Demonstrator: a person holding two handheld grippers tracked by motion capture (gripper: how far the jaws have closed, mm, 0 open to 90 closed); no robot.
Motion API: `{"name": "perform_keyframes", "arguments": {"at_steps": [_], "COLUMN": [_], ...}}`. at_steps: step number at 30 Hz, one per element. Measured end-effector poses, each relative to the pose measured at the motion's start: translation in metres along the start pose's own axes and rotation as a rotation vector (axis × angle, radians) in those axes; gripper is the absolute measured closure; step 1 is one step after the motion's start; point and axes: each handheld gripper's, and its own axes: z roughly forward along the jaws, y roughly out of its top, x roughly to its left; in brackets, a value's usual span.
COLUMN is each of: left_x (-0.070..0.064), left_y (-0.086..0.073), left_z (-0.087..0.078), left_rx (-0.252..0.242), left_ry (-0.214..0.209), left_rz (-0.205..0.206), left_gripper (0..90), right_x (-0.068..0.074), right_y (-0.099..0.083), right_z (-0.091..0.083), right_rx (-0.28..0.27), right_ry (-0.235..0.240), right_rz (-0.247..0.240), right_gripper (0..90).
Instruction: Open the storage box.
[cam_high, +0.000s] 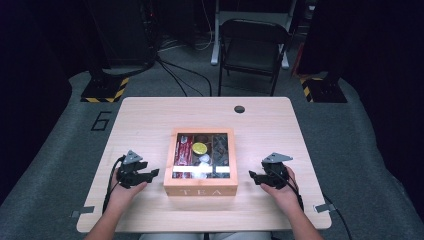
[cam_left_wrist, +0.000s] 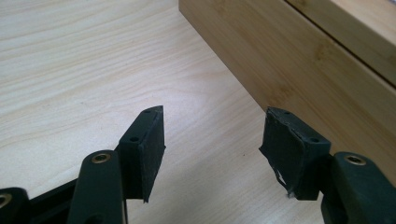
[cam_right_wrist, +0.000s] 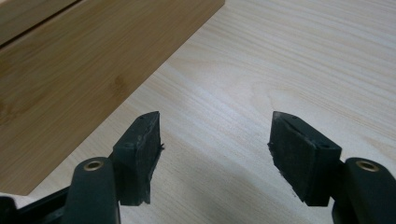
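A wooden tea box (cam_high: 200, 186) sits at the centre of the high view on the table (cam_high: 150, 120), lid closed. The left gripper (cam_high: 151, 173) lies lower left of it and the right gripper (cam_high: 251, 174) lower right, both with jaws spread apart, grasping nothing.

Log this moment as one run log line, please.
left gripper: open, empty, left of tea box | right gripper: open, empty, right of box | lid: closed | contact: none
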Motion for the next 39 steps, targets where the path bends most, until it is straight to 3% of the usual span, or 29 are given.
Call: {"name": "perform_keyframes", "arguments": {"at_steps": [9, 23, 39], "left_x": [-0.002, -0.015, -0.026], "left_y": [0.003, 0.011, 0.020], "left_z": [-0.010, -0.021, -0.034], "left_rx": [-0.012, -0.021, -0.049], "left_ry": [-0.009, -0.014, -0.041], "left_rz": [-0.012, 0.032, 0.021], "left_gripper": [39.0, 39.5, 39.9], "right_x": [0.001, 0.006, 0.014], "right_y": [0.001, 0.006, 0.014], "right_z": [-0.006, -0.018, -0.034], "right_rx": [-0.023, -0.055, -0.095], "right_ry": [0.009, 0.014, 0.033], "right_rz": [0.019, -0.001, -0.010], "right_gripper": [34.8, 36.3, 37.3]}}
